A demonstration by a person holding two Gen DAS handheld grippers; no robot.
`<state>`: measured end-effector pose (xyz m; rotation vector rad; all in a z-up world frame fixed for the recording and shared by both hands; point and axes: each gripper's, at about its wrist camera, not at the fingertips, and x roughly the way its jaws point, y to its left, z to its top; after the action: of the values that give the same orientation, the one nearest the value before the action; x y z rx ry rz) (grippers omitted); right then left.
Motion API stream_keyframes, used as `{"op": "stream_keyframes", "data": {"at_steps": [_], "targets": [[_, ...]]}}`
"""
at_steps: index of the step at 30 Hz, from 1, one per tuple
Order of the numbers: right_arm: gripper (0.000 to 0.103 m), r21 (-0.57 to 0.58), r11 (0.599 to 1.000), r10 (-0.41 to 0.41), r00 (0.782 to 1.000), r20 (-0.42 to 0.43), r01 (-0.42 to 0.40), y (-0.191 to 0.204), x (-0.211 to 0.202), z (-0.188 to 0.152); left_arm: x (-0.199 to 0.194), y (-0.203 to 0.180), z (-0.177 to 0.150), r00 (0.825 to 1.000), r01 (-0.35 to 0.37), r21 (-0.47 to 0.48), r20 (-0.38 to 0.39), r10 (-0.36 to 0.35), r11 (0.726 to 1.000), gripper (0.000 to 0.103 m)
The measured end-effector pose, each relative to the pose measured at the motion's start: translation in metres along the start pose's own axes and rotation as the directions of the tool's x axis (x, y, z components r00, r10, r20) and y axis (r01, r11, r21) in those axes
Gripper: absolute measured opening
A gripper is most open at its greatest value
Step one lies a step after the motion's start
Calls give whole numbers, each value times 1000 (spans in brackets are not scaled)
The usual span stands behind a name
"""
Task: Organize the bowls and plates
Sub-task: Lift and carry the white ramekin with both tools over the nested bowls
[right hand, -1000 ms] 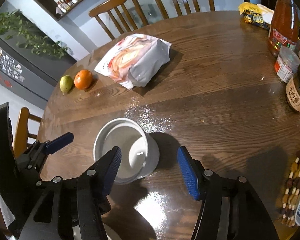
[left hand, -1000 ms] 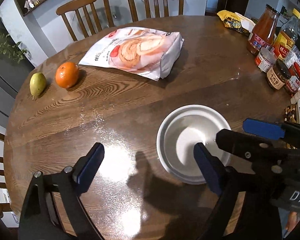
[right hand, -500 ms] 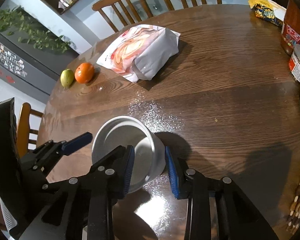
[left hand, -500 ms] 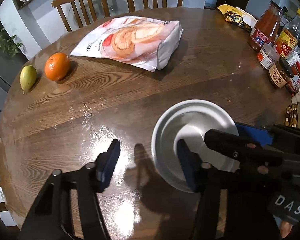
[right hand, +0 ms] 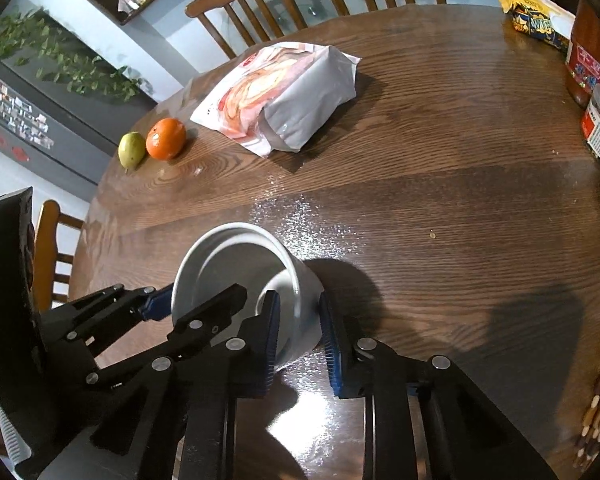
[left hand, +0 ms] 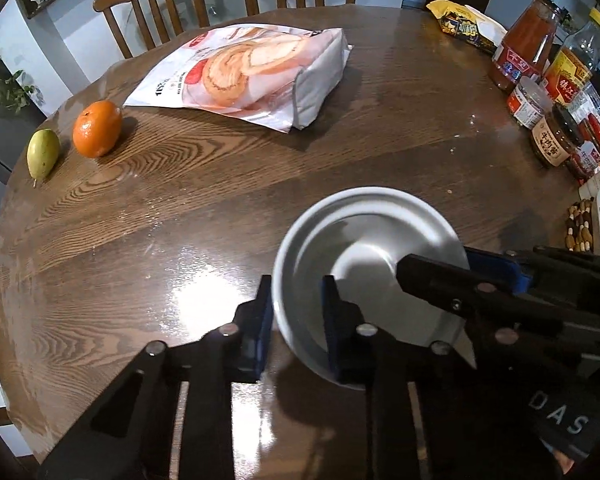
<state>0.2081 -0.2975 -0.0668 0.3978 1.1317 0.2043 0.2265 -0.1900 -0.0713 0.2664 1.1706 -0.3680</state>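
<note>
White bowl (left hand: 364,248) near the table's (left hand: 380,128) near edge, left gripper (left hand: 296,312) just closed on its left rim; right gripper (right hand: 298,328) just closed on its right wall; orange (left hand: 97,128) by the far-left edge

Bare table (left hand: 148,240) lies open between the bowl (left hand: 364,248), snack bag (left hand: 256,72) and jars (left hand: 552,140).

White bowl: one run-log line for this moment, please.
left gripper: closing on near rim of white bowl | right gripper: closing on opposite wall | bowl on table
</note>
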Motion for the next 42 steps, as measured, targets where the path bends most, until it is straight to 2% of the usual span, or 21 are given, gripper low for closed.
{"op": "stream_keyframes", "data": {"at_steps": [26,42], "targets": [[22,26,1000,3,1000,23,-4,0,-2,-4,-3,-5,-2,999,-27,-1,18,27,1000,16],[22,15,1000,4,998,69,-5,7,-25,-8,-28,-10,-7,996,-35,6,77,35,999,16]]}}
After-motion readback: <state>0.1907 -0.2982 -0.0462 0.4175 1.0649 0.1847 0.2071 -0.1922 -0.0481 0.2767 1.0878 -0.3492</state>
